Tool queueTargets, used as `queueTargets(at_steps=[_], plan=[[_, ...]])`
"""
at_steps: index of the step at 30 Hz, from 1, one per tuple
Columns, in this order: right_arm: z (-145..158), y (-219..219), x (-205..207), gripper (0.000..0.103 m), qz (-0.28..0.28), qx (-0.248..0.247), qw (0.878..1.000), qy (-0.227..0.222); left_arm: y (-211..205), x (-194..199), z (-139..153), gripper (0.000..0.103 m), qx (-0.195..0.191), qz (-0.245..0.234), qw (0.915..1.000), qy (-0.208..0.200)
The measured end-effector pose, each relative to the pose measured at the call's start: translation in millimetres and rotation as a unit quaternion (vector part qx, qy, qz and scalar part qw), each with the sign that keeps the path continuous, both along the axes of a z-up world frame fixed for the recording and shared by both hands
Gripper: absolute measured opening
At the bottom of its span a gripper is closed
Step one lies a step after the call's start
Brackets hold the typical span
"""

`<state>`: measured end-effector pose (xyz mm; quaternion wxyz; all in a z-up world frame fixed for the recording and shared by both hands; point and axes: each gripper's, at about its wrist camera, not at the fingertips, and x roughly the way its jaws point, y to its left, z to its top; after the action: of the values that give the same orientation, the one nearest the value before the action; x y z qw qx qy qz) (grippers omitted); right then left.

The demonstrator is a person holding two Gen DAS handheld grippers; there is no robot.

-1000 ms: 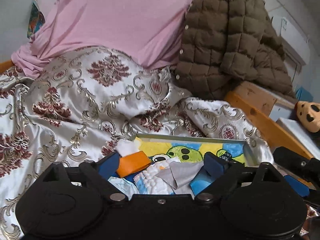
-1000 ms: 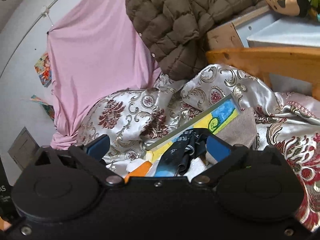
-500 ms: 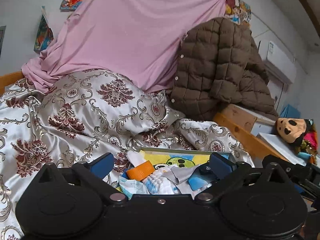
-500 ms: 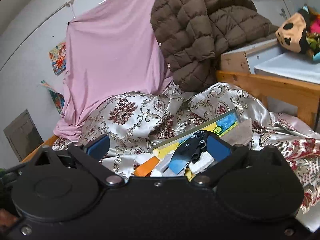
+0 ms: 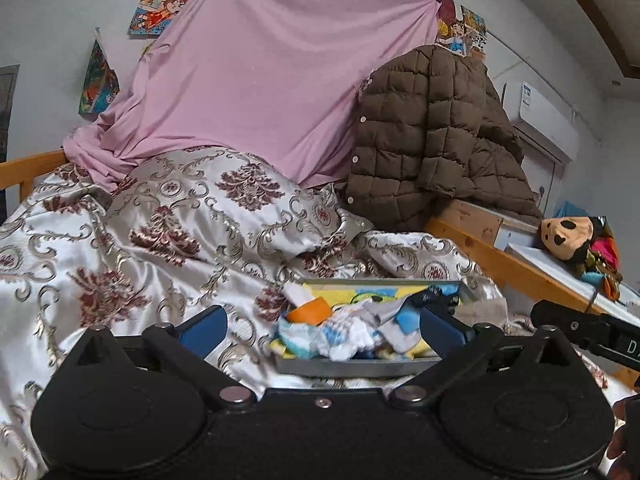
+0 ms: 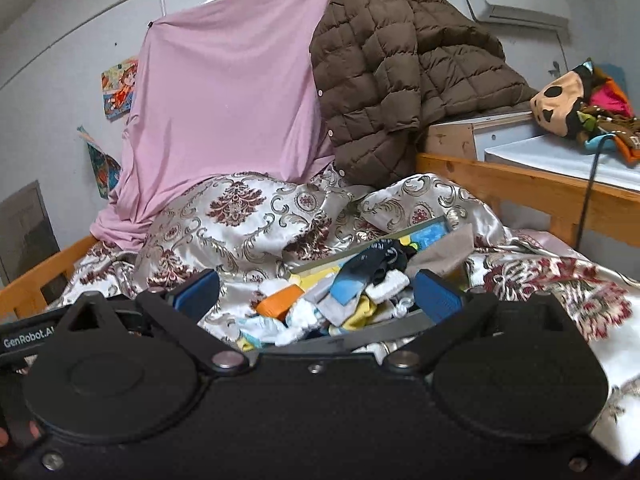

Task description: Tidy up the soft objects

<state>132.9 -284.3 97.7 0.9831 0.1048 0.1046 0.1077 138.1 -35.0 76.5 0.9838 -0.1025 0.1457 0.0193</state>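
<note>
A grey tray (image 5: 352, 366) with a cartoon-printed bottom lies on the bed's patterned quilt (image 5: 168, 240). It holds a heap of small soft things: an orange piece (image 5: 310, 310), white and blue socks (image 5: 348, 330), a dark blue sock (image 6: 366, 268). My left gripper (image 5: 322, 328) stands open just short of the tray, nothing between its blue pads. My right gripper (image 6: 318, 294) is open too, in front of the same tray (image 6: 384, 332), and holds nothing. A grey cloth (image 6: 444, 254) lies by the tray's far corner.
A pink sheet (image 5: 260, 92) hangs behind the bed. A brown quilted jacket (image 5: 432, 140) is heaped at the back right by the wooden bed rail (image 5: 508, 268). A plush toy (image 5: 568, 236) lies on a white shelf beyond it. The right gripper's body (image 5: 588, 332) shows at the right edge.
Both grippers have drawn back from the tray, so the tray's near rim and more of the room now show. The left jaws stand slightly wider. The socks lie still.
</note>
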Motion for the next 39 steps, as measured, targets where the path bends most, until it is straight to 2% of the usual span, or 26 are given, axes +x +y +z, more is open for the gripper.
queueTargets(at_steps=[5,17,29,39], plan=[[-13,10,-27,0.102,-0.017,-0.016,1.0,-0.002,12,-20,-12,0.102,-0.004,0.002,0.9999,0.01],[-41,27,-81,0.102,-0.033,-0.039,0.998,0.023,31,-59,-35,0.102,-0.001,0.006,0.9994,0.034],[-61,42,-117,0.102,-0.042,-0.048,0.997,0.044,36,-84,-53,0.102,0.012,0.0,0.9979,0.063],[-77,56,-130,0.102,-0.051,-0.061,0.994,0.075,42,-96,-67,0.102,0.015,-0.01,0.9962,0.085]])
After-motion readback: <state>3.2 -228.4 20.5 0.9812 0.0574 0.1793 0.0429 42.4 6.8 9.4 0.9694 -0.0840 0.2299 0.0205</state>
